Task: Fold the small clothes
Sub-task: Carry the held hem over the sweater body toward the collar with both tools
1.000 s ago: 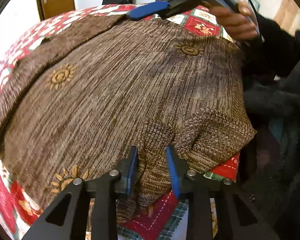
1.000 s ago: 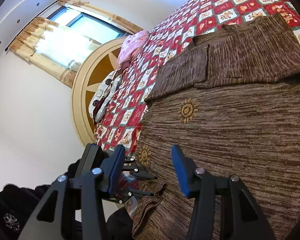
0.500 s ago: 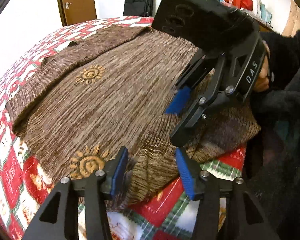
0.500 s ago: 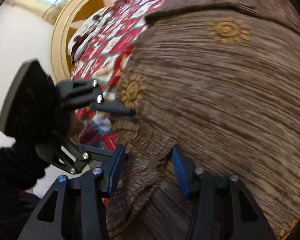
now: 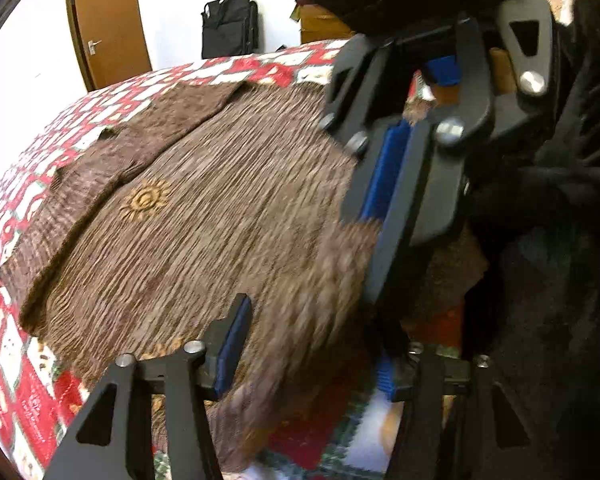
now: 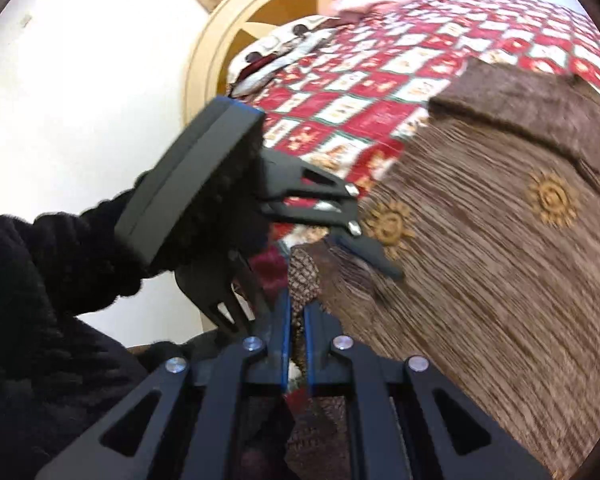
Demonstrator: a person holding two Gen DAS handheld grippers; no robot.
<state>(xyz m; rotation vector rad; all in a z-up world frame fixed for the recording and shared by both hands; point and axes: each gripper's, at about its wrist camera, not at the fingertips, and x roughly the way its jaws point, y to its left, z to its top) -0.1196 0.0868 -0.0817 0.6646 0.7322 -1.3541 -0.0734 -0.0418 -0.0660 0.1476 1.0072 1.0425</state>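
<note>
Quilt-borne sweater (image 6: 480,280) in right hand-held gripper (image 6: 296,320)

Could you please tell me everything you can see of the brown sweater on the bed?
The sweater is a brown, streaky ribbed knit with embroidered golden sun patterns. It lies spread on a red and white patchwork quilt, one sleeve folded along its far side. Its near ribbed hem corner is lifted and bunched: the right claw is shut on that edge, while the left claw is open with the fabric between its blue pads. The near part is blurred.
</note>
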